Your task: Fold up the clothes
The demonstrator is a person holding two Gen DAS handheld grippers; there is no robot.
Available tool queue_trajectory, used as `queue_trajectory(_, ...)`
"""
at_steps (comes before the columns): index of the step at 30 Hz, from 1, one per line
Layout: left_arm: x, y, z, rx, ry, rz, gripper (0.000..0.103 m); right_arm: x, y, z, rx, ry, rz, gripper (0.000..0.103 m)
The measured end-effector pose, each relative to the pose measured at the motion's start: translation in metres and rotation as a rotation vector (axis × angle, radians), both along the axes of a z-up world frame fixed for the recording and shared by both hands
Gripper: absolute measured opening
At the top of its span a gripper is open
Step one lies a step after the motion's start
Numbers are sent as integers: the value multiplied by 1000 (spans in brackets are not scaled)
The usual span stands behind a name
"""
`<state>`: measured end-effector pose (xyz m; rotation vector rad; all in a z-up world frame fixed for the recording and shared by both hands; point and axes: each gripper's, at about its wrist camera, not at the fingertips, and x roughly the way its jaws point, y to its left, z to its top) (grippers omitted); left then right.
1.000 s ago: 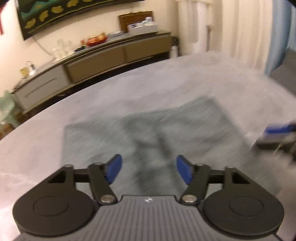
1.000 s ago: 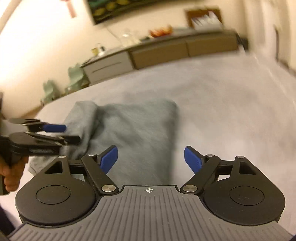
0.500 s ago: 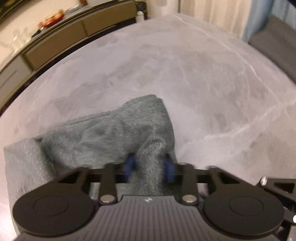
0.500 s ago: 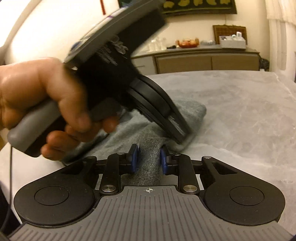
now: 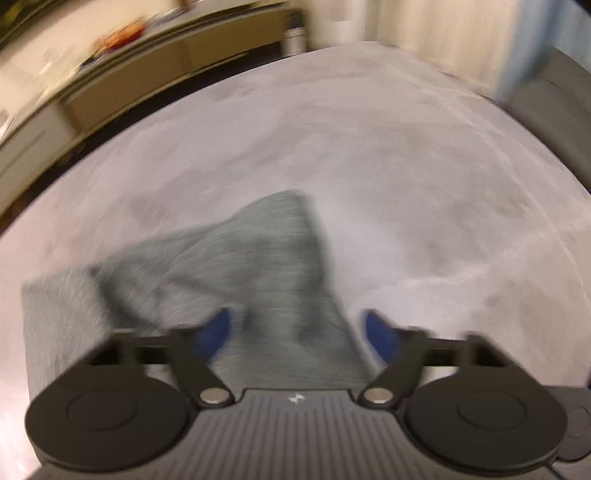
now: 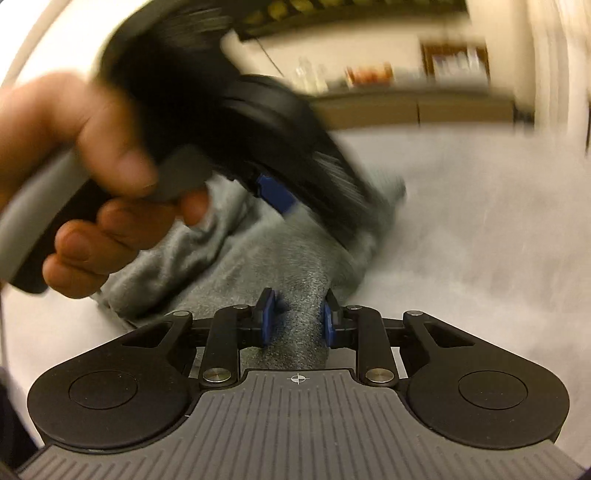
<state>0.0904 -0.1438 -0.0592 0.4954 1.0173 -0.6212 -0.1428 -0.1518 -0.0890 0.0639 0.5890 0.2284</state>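
Observation:
A grey garment (image 5: 258,266) lies bunched on a pale grey table (image 5: 406,166). My left gripper (image 5: 299,332) is open, its blue fingertips spread on either side of a raised fold of the cloth; the view is motion-blurred. My right gripper (image 6: 297,323) is shut on a fold of the grey garment (image 6: 288,266) at its near edge. In the right wrist view the person's hand holding the left gripper (image 6: 273,192) is just above the cloth, right in front of my right gripper.
A long sideboard (image 5: 147,62) with dishes stands along the far wall. Pale curtains (image 5: 424,33) hang at the back right, and a dark grey seat (image 5: 554,110) is at the table's right edge. The table extends far and right of the garment.
My left gripper has opened and let go of the fold it pinched half a second ago. My right gripper stays shut on the cloth. Both views are now blurred by fast motion.

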Motion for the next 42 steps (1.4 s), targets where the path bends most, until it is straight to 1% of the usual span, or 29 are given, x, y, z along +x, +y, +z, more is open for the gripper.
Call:
queue_trajectory(1,-7,-5,0,24,-11,-43,87,-3,6,3,-19,-29,13,25)
queue_trajectory(2,-7,-8,-5,69,-22,-44,44,-7,12,6,-39,-59,26,22)
queue_trajectory(3,-7,-11,-10,111,-31,-44,22,-7,15,6,-44,-64,27,22)
queue_trajectory(4,-3,-8,-13,108,-21,-22,23,-6,17,4,-43,-57,21,24)
queue_trajectory(6,9,8,-6,1,9,65,21,-3,21,1,-40,-44,11,58)
queue_trajectory(7,15,16,0,-57,25,110,20,-2,23,-1,-39,-37,6,86)
queue_trajectory(8,20,23,5,-110,46,144,20,0,25,-3,-37,-31,1,96)
queue_trajectory(10,28,38,17,-189,74,181,20,2,29,-6,-35,-17,-10,95)
queue_trajectory(11,32,45,23,-228,88,199,20,4,31,-8,-33,-11,-15,87)
queue_trajectory(12,35,52,27,-252,95,209,20,5,32,-9,-32,-4,-20,74)
queue_trajectory(13,38,60,31,-277,103,218,20,6,36,-11,-27,7,-14,41)
queue_trajectory(14,41,69,34,-308,110,223,20,7,38,-12,-28,7,-13,18)
queue_trajectory(15,43,80,38,-348,113,226,20,5,42,-8,-48,-18,-21,19)
queue_trajectory(17,48,116,51,-469,125,237,20,-3,54,2,-117,-93,-33,17)
queue_trajectory(19,52,170,63,-613,123,256,20,-16,87,18,-245,-204,5,17)
queue_trajectory(21,60,232,58,-709,105,301,23,-26,126,30,-385,-302,67,17)
queue_trajectory(22,67,263,42,-714,108,365,32,-22,148,31,-451,-320,106,17)
queue_trajectory(23,75,288,21,-693,132,456,36,-13,171,24,-520,-307,143,17)
queue_trajectory(26,74,328,-33,-608,185,562,46,15,229,-12,-714,-240,233,14)
queue_trajectory(28,63,346,-49,-724,211,552,52,18,250,-34,-839,-253,256,17)
queue_trajectory(30,58,349,-59,-776,216,547,52,19,255,-43,-918,-271,282,16)
queue_trajectory(32,55,341,-69,-845,257,529,51,29,241,-48,-985,-270,278,11)
queue_trajectory(34,48,310,-70,-891,322,424,52,49,210,-56,-1082,-255,235,10)
queue_trajectory(35,44,292,-67,-886,324,358,52,59,195,-60,-1129,-247,212,11)
queue_trajectory(36,41,276,-63,-875,316,302,52,64,179,-54,-1094,-218,174,11)
queue_trajectory(37,40,265,-61,-865,306,291,52,66,162,-44,-1018,-179,129,12)
queue_trajectory(39,45,260,-64,-905,321,349,51,70,130,-22,-864,-103,39,18)
queue_trajectory(41,51,267,-70,-971,326,425,52,75,97,-1,-709,-27,-48,48)
queue_trajectory(42,53,269,-71,-978,326,437,52,77,81,10,-631,10,-91,52)
